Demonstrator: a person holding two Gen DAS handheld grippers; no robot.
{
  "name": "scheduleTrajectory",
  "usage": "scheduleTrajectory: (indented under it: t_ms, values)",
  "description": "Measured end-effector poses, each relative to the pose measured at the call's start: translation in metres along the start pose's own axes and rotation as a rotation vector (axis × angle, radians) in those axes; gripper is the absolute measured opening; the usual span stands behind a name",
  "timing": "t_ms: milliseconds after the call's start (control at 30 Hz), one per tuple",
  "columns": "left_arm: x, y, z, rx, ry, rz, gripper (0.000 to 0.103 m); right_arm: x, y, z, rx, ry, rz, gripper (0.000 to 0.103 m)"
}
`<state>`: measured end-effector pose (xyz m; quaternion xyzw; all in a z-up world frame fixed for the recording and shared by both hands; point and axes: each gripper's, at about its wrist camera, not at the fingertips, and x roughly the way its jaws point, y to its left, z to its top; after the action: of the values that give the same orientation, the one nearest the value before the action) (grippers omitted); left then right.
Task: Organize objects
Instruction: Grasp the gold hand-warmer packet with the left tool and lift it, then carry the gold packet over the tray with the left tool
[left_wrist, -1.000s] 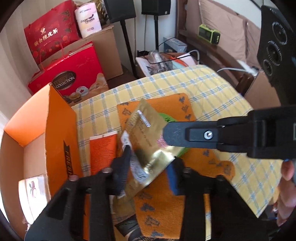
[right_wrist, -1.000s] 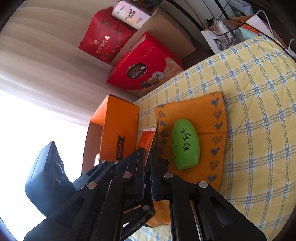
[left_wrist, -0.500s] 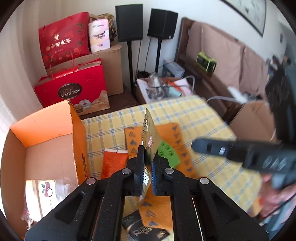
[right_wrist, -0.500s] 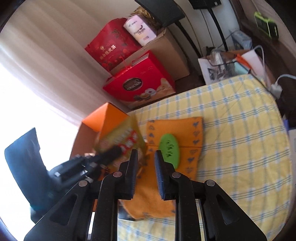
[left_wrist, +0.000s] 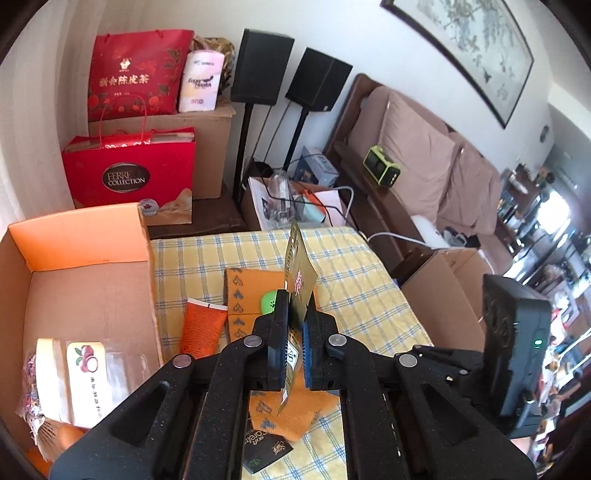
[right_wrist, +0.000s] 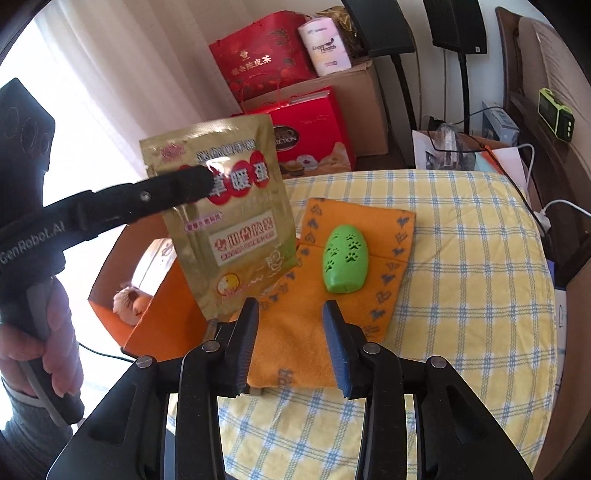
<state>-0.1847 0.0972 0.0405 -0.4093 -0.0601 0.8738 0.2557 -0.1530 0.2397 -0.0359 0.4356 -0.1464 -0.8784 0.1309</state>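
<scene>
Holding the pouch (left_wrist: 300, 291) edge-on, our left tool (left_wrist: 294, 345) is clamped on it above the bench (left_wrist: 354, 288); our right tool (right_wrist: 291, 347) gapes empty. Thin foil may slip or snag the box (left_wrist: 146, 258) wall.

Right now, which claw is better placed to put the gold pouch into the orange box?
Left. The left claw is shut on the gold pouch, next to the orange box. The right claw is open and holds nothing.

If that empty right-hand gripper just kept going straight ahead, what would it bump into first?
Probably the orange cloth on the table, which lies between the open fingers of the right gripper. The green paw-print case sits just beyond. Depth is hard to judge.
</scene>
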Motion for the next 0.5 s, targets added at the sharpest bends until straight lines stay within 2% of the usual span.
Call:
scheduleTrajectory:
  t_ms: [200, 367, 500]
  values:
    - [-0.025, 0.020, -0.001, -0.042, -0.031, -0.005, 0.006, -0.004, 0.012, 0.001, -0.004, -0.007, -0.001, 0.038]
    - [-0.048, 0.052, -0.005, -0.134, -0.035, -0.059, 0.006, -0.009, 0.029, 0.003, -0.041, -0.023, -0.003, 0.039]
    - [-0.064, 0.064, -0.009, -0.159, -0.048, -0.086, 0.006, -0.013, 0.044, 0.010, -0.051, -0.043, 0.041, 0.039]
